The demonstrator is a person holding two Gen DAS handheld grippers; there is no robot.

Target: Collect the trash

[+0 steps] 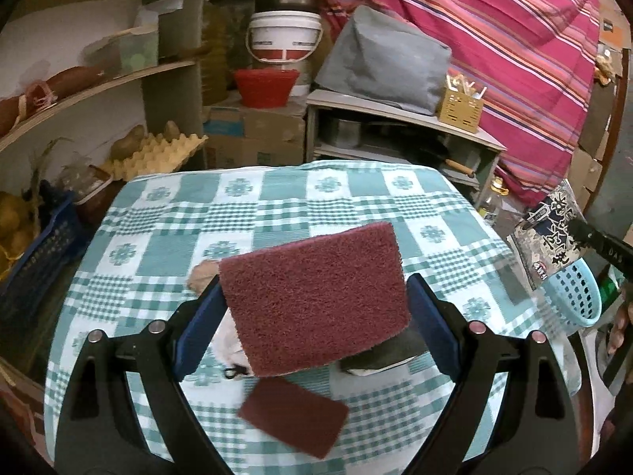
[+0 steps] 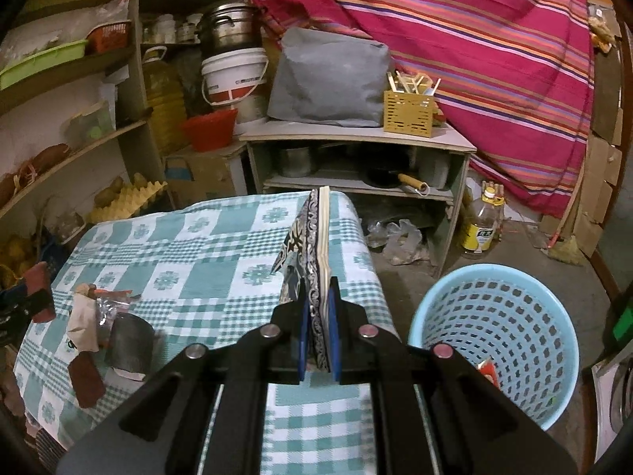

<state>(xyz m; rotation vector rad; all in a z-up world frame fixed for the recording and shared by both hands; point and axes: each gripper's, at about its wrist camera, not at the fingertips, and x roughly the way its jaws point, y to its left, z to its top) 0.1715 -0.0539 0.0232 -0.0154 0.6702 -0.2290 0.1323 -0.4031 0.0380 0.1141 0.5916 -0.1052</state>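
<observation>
So I'm over the table (image 1: 166,213) with the teal checked cloth, which fills most of both views; its far edge drops off toward a low shelf unit (image 2: 356,138), and to its right there's bare floor with the light blue basket (image 2: 494,336) standing just off the table's corner. My left gripper (image 1: 314,301) is spread wide but it's gripping the big maroon scouring pad (image 1: 316,297) by its two side edges, lifted clear above the cloth. My right gripper (image 2: 318,340) is clamped nearly closed on a flat patterned packet (image 2: 312,261), held edge-on over the table's right side, close to the basket. Left on the cloth: a smaller maroon pad (image 1: 292,415), a grey tin (image 2: 128,342) and some crumpled wrappers (image 2: 85,320), all near the left edge
</observation>
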